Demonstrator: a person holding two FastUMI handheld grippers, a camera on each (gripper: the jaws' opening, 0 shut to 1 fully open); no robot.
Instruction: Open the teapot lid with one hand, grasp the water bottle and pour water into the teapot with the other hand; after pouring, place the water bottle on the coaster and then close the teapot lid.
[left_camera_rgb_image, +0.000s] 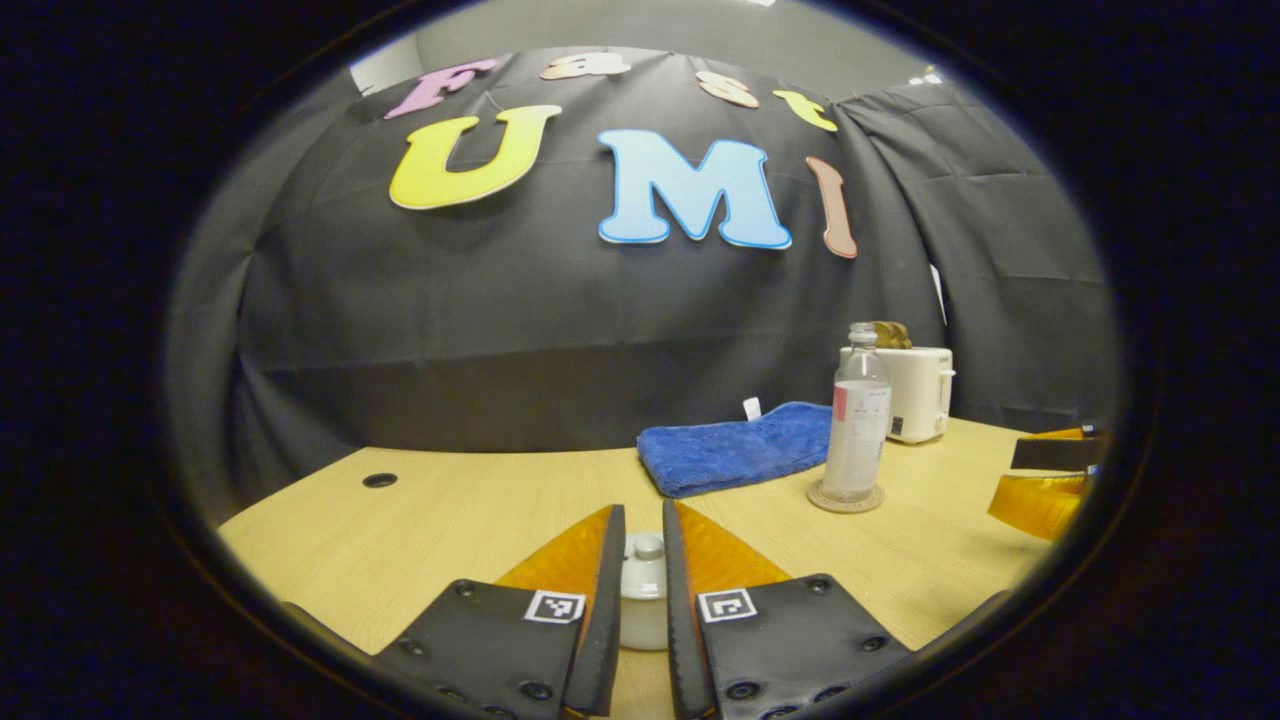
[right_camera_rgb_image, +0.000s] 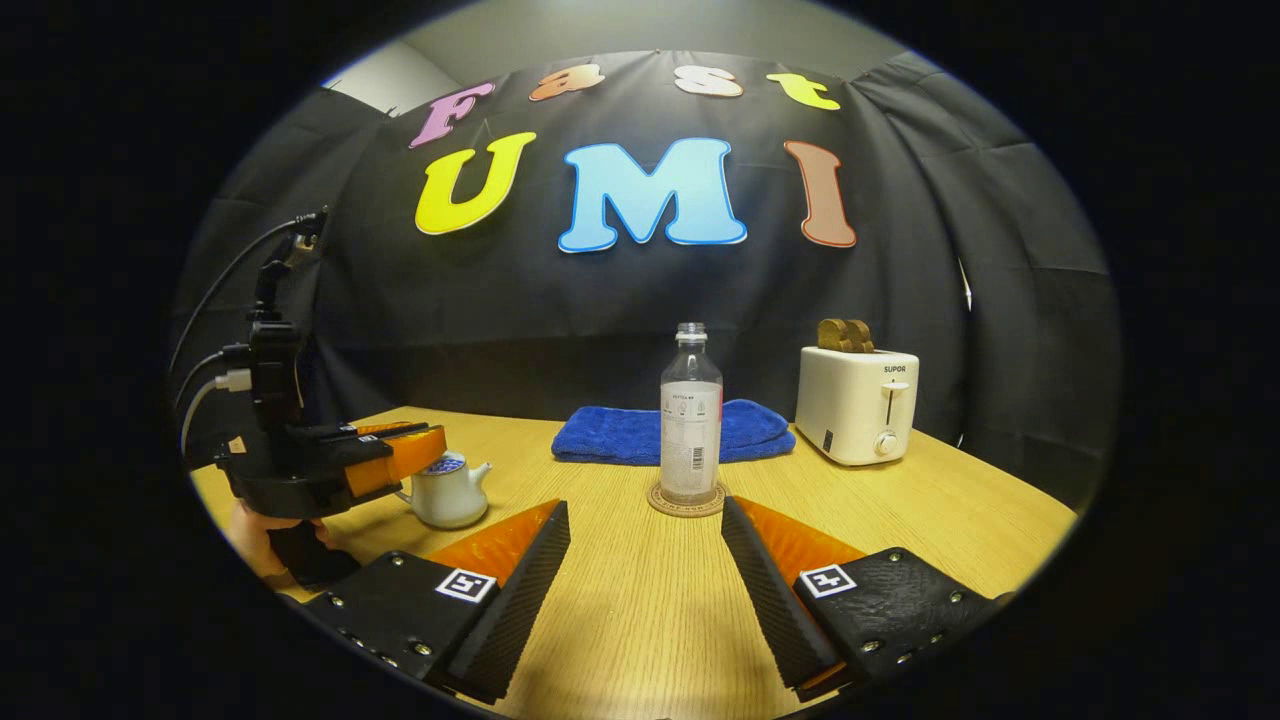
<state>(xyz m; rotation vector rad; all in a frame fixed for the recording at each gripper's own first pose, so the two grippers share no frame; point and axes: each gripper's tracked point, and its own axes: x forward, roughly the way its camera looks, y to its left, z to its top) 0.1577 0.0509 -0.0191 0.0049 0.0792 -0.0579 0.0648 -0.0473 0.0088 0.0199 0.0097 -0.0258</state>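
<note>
A white teapot (left_camera_rgb_image: 643, 600) sits on the wooden table between my left gripper's fingers. My left gripper (left_camera_rgb_image: 643, 507) is shut on the knob of the teapot lid (left_camera_rgb_image: 648, 546), and the lid rests on the pot. In the right gripper view the left gripper (right_camera_rgb_image: 432, 447), held by a hand, hovers over the teapot (right_camera_rgb_image: 445, 497) and its blue-patterned lid (right_camera_rgb_image: 450, 466). The uncapped clear water bottle (right_camera_rgb_image: 690, 420) stands upright on the round coaster (right_camera_rgb_image: 686, 502). My right gripper (right_camera_rgb_image: 645, 503) is open, short of the bottle and apart from it. The bottle (left_camera_rgb_image: 857, 430) and coaster (left_camera_rgb_image: 846, 498) stand right of the teapot.
A folded blue towel (right_camera_rgb_image: 620, 432) lies behind the bottle. A white toaster (right_camera_rgb_image: 855, 405) with bread in its slots stands at the back right. The table (right_camera_rgb_image: 640, 620) has a cable hole (left_camera_rgb_image: 379, 480) at its far left. Black cloth walls close the booth.
</note>
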